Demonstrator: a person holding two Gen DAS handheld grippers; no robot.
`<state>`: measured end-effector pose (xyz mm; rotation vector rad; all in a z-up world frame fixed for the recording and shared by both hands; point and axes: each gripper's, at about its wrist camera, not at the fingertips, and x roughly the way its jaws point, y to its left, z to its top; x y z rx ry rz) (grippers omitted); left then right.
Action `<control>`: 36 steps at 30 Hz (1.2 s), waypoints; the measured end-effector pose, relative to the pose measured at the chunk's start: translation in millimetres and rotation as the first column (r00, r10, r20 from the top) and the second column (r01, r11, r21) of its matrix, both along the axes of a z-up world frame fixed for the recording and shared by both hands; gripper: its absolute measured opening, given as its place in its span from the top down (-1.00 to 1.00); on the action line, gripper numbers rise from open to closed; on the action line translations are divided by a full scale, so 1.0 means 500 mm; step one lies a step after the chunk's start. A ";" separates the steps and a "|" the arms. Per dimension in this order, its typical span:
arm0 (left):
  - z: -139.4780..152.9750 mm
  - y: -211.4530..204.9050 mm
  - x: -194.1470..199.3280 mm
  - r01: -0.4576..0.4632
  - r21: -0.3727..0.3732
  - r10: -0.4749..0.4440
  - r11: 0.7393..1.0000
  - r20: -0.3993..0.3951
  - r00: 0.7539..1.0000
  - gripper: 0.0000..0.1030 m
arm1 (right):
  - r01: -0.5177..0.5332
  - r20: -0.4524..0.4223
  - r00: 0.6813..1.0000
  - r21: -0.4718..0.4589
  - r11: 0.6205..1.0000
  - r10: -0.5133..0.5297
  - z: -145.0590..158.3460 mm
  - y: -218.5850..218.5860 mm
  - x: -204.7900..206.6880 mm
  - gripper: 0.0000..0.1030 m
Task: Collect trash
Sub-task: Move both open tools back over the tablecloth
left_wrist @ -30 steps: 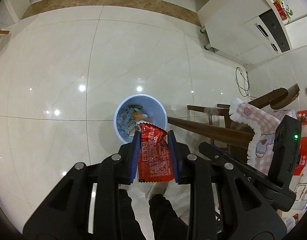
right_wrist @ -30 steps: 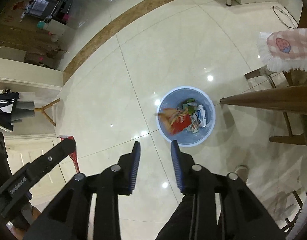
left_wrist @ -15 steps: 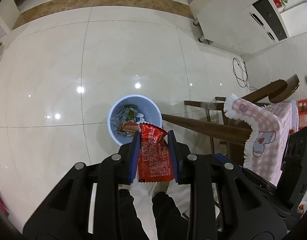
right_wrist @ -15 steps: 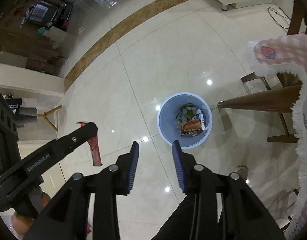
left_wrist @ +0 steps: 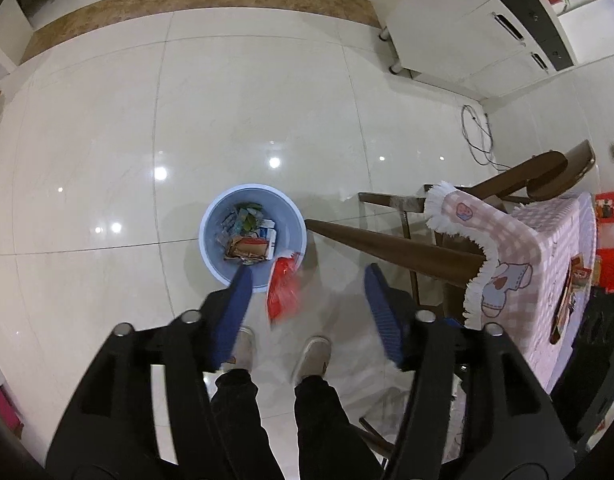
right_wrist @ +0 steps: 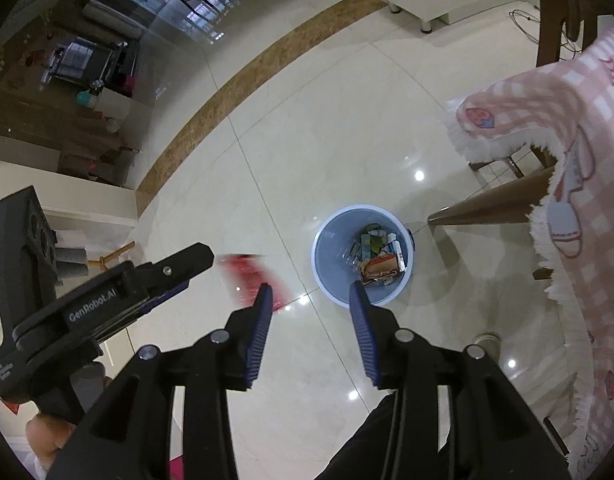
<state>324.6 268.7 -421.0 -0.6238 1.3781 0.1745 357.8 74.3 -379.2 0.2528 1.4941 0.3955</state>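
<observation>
While left gripper (left_wrist: 307, 296) jaws opening, red wrapper (left_wrist: 284, 292) loose between pads, blurred, touching neither; long axis runs toward bin (left_wrist: 211, 256), upper end at near rim, may miss. Right gripper (right_wrist: 310, 320) jaws opening, empty, bin just ahead. Table leg (left_wrist: 391, 246) crowds bin's right; floor (left_wrist: 247, 120) open elsewhere.

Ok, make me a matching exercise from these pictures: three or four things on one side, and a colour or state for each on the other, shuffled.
Things:
1. bin
2. snack wrapper
3. tablecloth
4. left gripper

States:
A. pink checked, fringed
B. jaws opening, nothing pressed
C. red, blurred, falling loose
D. light blue, holding trash

Pairs: 1-D, 2-C, 3-A, 4-B
</observation>
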 end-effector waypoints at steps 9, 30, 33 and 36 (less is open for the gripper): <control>0.042 -0.080 0.002 0.041 0.061 -0.041 0.997 -0.005 0.999 -0.19 | 0.039 0.017 0.999 0.048 0.998 -0.040 0.029 -0.067 0.003 0.22; 0.207 -0.717 0.162 0.420 0.137 -0.440 0.897 0.217 0.871 -0.37 | 0.426 0.361 0.848 -0.025 0.904 -0.389 0.229 -0.720 0.008 0.22; 0.197 -0.813 0.180 0.469 0.142 -0.490 0.872 0.216 0.845 -0.38 | 0.507 0.356 0.812 -0.037 0.861 -0.463 0.211 -0.841 0.007 0.22; 0.185 -0.889 0.199 0.509 0.145 -0.529 0.848 0.199 0.825 -0.38 | 0.565 0.352 0.781 -0.043 0.824 -0.516 0.187 -0.937 0.015 0.22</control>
